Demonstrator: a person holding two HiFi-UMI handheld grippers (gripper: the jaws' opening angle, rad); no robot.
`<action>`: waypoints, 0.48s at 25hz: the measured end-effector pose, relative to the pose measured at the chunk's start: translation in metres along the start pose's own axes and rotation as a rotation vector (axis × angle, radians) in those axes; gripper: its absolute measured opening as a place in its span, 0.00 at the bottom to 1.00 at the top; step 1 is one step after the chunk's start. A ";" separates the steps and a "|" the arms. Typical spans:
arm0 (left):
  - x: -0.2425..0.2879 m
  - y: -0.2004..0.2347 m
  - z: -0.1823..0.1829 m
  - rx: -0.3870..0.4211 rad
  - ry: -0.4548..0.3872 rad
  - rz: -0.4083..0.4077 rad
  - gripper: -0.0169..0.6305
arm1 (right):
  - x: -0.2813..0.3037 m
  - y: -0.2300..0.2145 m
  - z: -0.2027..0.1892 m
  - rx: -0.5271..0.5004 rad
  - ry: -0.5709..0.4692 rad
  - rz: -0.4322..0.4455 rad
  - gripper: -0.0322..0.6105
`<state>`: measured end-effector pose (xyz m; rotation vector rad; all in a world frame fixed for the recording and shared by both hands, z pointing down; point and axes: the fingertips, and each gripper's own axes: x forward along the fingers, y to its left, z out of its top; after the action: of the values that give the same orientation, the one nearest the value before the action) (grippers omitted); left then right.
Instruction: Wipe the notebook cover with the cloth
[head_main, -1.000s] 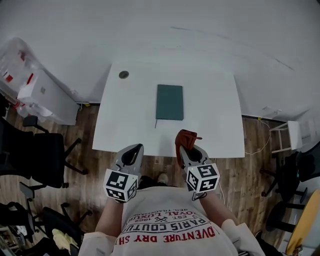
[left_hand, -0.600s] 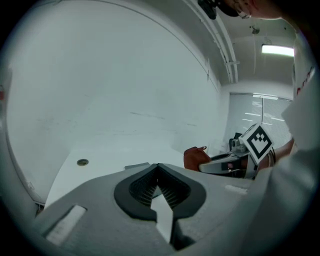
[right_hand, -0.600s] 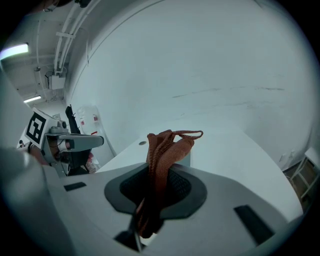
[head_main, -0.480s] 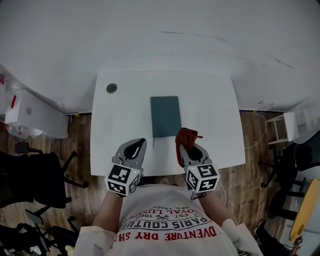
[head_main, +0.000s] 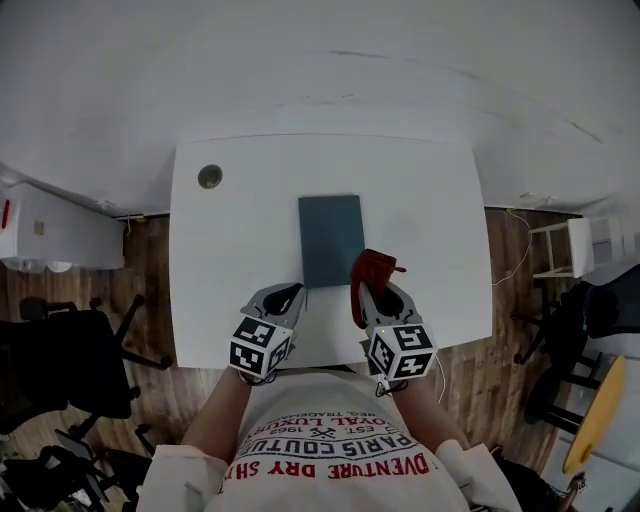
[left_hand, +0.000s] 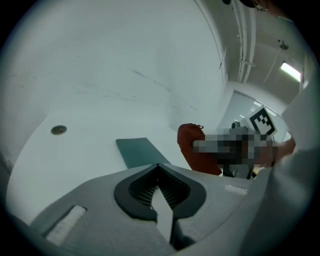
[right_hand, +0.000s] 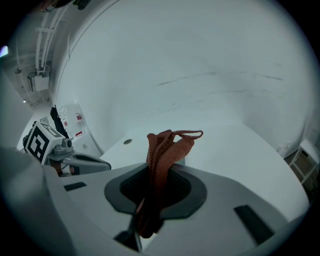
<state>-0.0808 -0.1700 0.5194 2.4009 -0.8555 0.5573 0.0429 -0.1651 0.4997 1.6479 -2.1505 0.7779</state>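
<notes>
The dark teal notebook (head_main: 331, 238) lies flat and closed near the middle of the white desk (head_main: 430, 230), its long edges running away from the person. A small round disc (head_main: 210, 176) sits well apart from it, toward the far left corner of the desk.

The right hand-held gripper (head_main: 374, 292) is pinching the reddish-brown cloth (head_main: 372, 270). In the right gripper view the bunched fabric stands up between the jaws, with a thin loop sticking out at the top. In the head view the cloth is at the notebook's near right corner and overlaps its edge (whether it touches the cover cannot be told).

The left hand-held gripper (head_main: 283, 296) has its jaws pressed together with nothing between them, as the left gripper view shows. Its tip is just beside the notebook's near left corner.

Both grippers are over the near edge of the desk, close in front of the person's printed shirt (head_main: 335, 440). A dark office chair (head_main: 70, 350) stands on the wooden floor (head_main: 510, 300) to the left.
</notes>
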 end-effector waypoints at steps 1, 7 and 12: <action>0.007 0.003 -0.007 -0.022 0.020 -0.006 0.04 | 0.005 -0.003 -0.005 0.003 0.017 -0.005 0.17; 0.052 0.013 -0.032 -0.154 0.112 -0.052 0.04 | 0.028 -0.017 -0.030 0.010 0.104 -0.019 0.17; 0.077 0.019 -0.047 -0.168 0.166 -0.037 0.04 | 0.042 -0.023 -0.038 0.016 0.125 -0.016 0.17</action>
<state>-0.0482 -0.1891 0.6031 2.1808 -0.7540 0.6340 0.0499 -0.1799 0.5587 1.5787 -2.0476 0.8720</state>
